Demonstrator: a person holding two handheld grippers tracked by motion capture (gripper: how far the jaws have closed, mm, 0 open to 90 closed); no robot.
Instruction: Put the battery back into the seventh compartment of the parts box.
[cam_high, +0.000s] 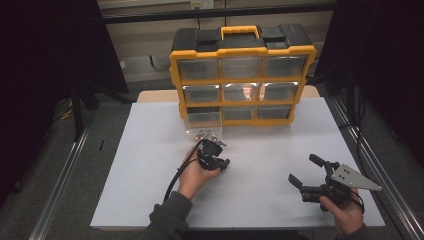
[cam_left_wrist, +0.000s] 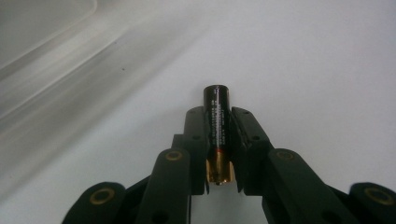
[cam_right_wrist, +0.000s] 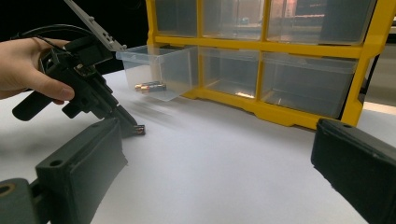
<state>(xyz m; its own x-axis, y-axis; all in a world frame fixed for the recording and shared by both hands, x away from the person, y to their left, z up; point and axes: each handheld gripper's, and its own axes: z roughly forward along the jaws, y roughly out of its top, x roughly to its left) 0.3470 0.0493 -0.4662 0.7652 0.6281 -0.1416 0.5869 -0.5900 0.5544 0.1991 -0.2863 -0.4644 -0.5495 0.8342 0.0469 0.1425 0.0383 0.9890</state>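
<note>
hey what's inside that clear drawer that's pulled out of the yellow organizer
The pulled-out drawer holds at least two batteries lying side by side on its floor. Its far corner is hidden behind the left gripper, which is shut on another battery on the table.

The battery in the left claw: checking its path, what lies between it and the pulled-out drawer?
Only bare white table, seen in the right gripper view, separates the battery from the drawer.

Glossy black battery (cam_left_wrist: 217, 122) with metal end; clear plastic drawer (cam_right_wrist: 161, 70); matt white table (cam_high: 270, 165).
</note>
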